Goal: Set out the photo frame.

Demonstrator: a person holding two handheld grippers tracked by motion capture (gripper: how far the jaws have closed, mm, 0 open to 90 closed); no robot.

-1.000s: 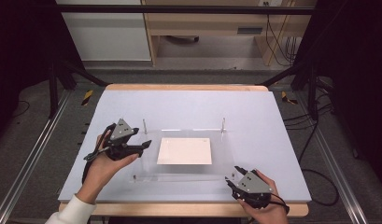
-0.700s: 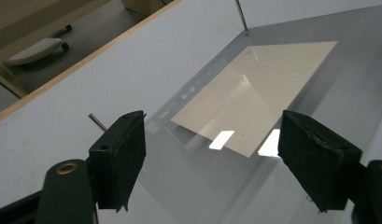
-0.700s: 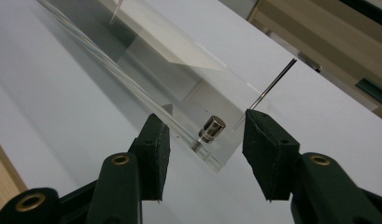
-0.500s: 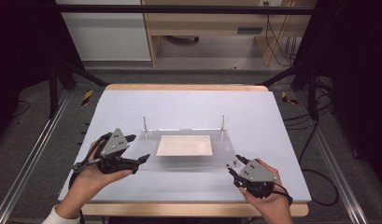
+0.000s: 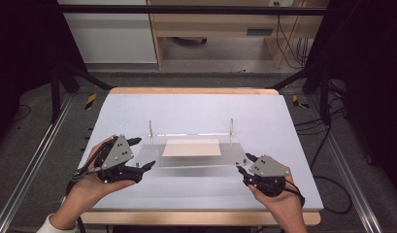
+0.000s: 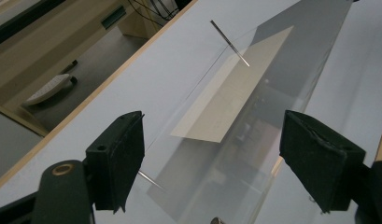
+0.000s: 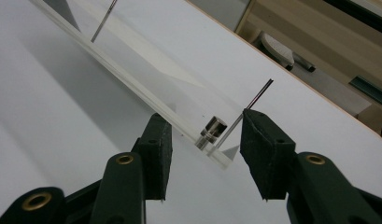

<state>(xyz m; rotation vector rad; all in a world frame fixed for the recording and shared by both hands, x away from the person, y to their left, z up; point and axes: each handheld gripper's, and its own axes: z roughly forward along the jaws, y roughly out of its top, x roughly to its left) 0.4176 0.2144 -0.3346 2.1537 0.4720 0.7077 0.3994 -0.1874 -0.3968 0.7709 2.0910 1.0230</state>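
Since the earlier frame both hands have lifted, and the clear acrylic frame [image 5: 193, 150] now sits tilted, its near edge raised off the desk [image 5: 264, 111]. The left claw's jaws have just been opening. The frame lies mid-desk; a cream card [image 5: 191, 147] lies under its clear pane, and two thin metal rods [image 5: 150, 132] stand at its far corners.

Left claw [image 5: 139, 154], at the frame's left end: jaws spread wide, the pane's edge between them, pads clear of it in the left gripper view.

Right claw [image 5: 244, 164], at the frame's right near corner: jaws part-closed and straddling the corner by a small metal standoff [image 7: 211, 131]; whether the pads press on it, cannot tell.
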